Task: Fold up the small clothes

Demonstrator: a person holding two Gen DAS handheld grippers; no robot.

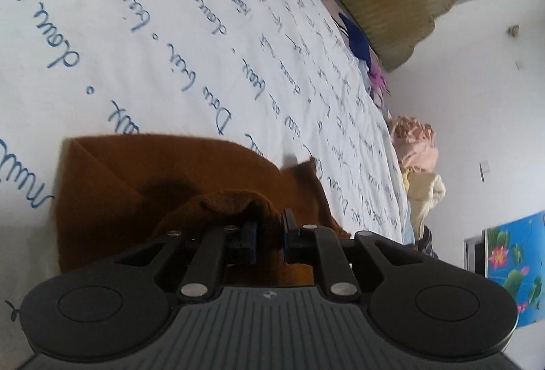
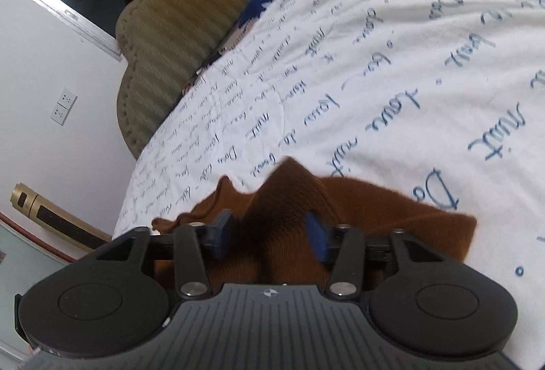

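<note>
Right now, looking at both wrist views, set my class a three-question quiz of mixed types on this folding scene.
1. True or false: the left gripper pinches the brown garment.
2. The right gripper has its jaws: A) spread, B) clamped flat, C) out of view?
3. Fill in: the garment lies on a white bedspread printed with blue ____.

Key: 1 true; 2 A; 3 handwriting.

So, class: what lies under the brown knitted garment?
The brown knitted garment lies on a white bedsheet with blue handwriting print. Anything directly beneath the cloth is covered, so it cannot be seen.
</note>
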